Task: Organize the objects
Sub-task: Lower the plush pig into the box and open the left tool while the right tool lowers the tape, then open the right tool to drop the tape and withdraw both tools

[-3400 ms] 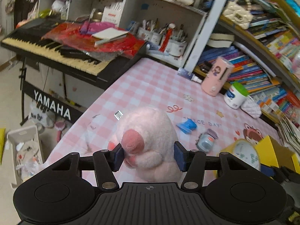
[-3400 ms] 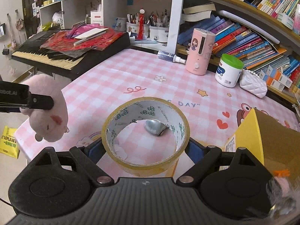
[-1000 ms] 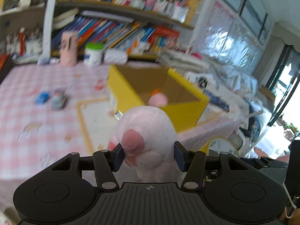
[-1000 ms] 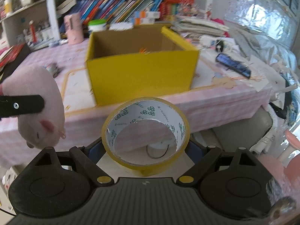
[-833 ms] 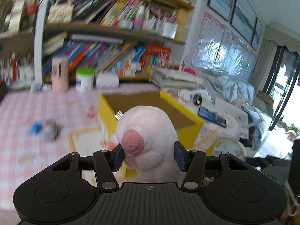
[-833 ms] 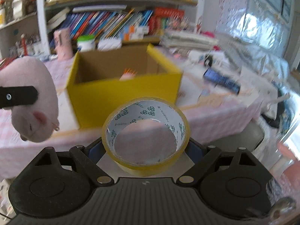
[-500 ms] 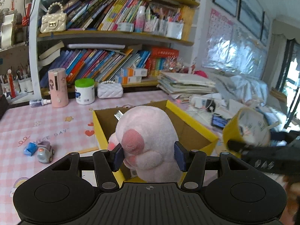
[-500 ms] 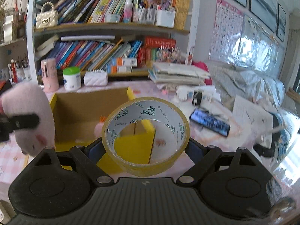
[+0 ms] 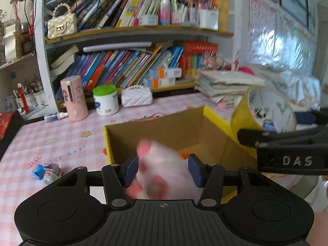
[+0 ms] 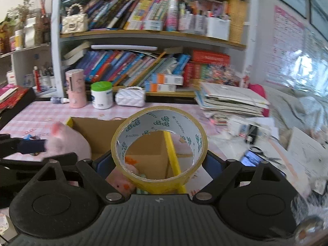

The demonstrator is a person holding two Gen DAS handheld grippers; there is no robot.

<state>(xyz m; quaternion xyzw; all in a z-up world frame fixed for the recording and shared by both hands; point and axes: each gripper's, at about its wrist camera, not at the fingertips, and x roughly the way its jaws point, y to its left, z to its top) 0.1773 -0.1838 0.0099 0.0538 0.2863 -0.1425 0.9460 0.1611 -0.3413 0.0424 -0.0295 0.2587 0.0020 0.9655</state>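
Note:
A pink plush toy [image 9: 162, 174] is blurred between the pads of my left gripper [image 9: 163, 170], tipped over and dropping over the open yellow cardboard box [image 9: 180, 131]; the jaws look spread wider than the toy. My right gripper [image 10: 160, 164] is shut on a roll of yellow tape [image 10: 160, 143] and holds it above the box's right wall [image 10: 172, 153]. The tape roll also shows in the left wrist view [image 9: 264, 110]. Another small pink toy [image 10: 121, 180] lies inside the box. The plush also shows in the right wrist view [image 10: 69, 141].
The box stands on a pink checked table [image 9: 51, 143]. A small toy car [image 9: 49, 173] lies left of the box. A pink dispenser [image 9: 73, 98], a white jar [image 9: 105, 100] and a white purse [image 9: 137, 99] stand before bookshelves. Stacked papers [image 10: 229, 100] and a phone [image 10: 252, 157] lie right.
Both grippers swung from the table's left side to above the box. The left jaws have spread and the plush has tipped and is falling. The tape roll stays held.

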